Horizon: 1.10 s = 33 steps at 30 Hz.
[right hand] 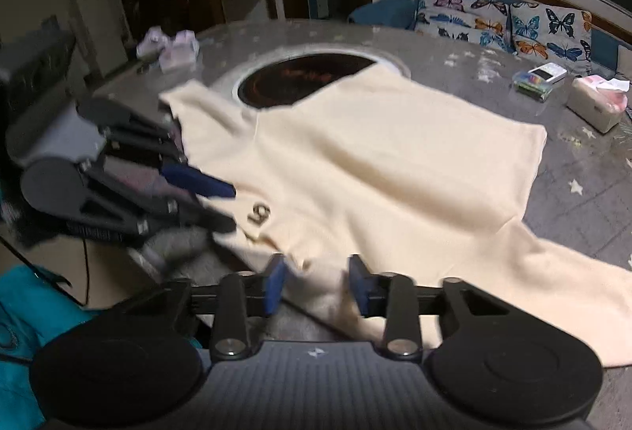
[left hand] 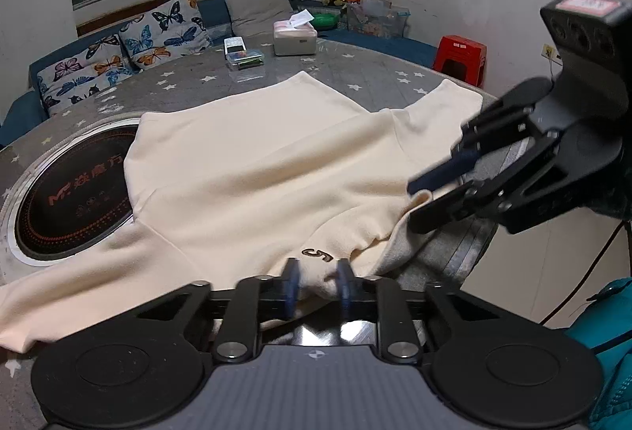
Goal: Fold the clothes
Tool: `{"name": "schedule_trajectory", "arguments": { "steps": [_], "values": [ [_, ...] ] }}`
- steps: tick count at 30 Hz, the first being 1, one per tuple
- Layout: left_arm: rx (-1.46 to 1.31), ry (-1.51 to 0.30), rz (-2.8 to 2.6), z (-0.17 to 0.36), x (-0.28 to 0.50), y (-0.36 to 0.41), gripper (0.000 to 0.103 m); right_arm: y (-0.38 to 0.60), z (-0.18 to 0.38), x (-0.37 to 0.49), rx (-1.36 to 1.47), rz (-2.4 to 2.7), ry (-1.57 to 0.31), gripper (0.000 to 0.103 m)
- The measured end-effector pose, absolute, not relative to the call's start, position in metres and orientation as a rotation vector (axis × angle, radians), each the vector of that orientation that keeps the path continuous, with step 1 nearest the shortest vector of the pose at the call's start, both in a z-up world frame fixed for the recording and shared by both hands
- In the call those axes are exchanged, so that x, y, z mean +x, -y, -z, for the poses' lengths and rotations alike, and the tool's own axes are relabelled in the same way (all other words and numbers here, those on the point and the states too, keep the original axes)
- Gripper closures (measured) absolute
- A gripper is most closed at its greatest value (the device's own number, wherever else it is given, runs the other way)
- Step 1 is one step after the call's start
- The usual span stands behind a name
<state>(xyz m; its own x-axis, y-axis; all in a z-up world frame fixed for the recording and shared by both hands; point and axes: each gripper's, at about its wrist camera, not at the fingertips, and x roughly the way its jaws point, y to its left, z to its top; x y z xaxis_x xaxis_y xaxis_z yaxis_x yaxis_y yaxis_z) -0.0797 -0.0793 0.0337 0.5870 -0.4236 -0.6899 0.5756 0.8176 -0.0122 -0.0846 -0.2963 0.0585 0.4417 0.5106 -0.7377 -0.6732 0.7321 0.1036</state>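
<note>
A cream long-sleeved top (left hand: 252,169) lies spread on the round grey table (left hand: 355,74), with a small dark logo (left hand: 316,255) near its near edge. It also shows in the right wrist view (right hand: 395,169). My left gripper (left hand: 317,287) has cream cloth between its blue pads at the near hem, with the jaws a little apart. My right gripper (right hand: 318,285) is also at the near edge, its jaws apart around cloth. In the left wrist view the right gripper (left hand: 418,204) holds a fold of the cloth's edge. The left gripper (right hand: 227,206) shows at the left of the right wrist view.
A black round cooktop (left hand: 75,193) is set in the table, partly under the top. A tissue box (left hand: 295,36), a remote and a small clear box (left hand: 245,59) sit at the far side. A butterfly-cushioned bench (left hand: 118,54) and a red stool (left hand: 460,54) stand beyond.
</note>
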Motion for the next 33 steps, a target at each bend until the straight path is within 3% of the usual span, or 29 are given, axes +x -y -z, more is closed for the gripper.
{"name": "schedule_trajectory", "arguments": {
  "steps": [1, 4, 8, 12, 20, 24, 30, 33],
  "values": [
    [0.22, -0.732, 0.587, -0.035, -0.081, 0.079, 0.089, 0.297, -0.056, -0.085, -0.217, -0.74, -0.836, 0.092],
    [0.196, -0.677, 0.619, -0.047, -0.09, 0.073, 0.09, 0.301, -0.062, -0.092, -0.221, -0.752, -0.804, 0.097],
    [0.206, -0.647, 0.65, -0.054, -0.098, 0.067, 0.09, 0.303, -0.071, -0.098, -0.236, -0.793, -0.788, 0.098],
    [0.221, -0.73, 0.675, -0.039, -0.094, 0.068, 0.09, 0.303, -0.072, -0.099, -0.239, -0.833, -0.811, 0.098],
    [0.176, -0.697, 0.661, -0.057, -0.078, 0.055, 0.084, 0.307, -0.08, -0.095, -0.235, -0.887, -0.83, 0.09],
    [0.117, -0.675, 0.578, -0.059, -0.048, 0.051, 0.084, 0.314, -0.086, -0.071, -0.209, -0.81, -0.778, 0.08],
    [0.055, -0.725, 0.413, -0.049, 0.012, 0.043, 0.084, 0.323, -0.065, -0.03, -0.136, -0.697, -0.806, 0.08],
    [0.055, -0.702, 0.313, -0.051, 0.044, 0.037, 0.073, 0.331, -0.063, -0.014, -0.114, -0.655, -0.805, 0.079]
  ]
}}
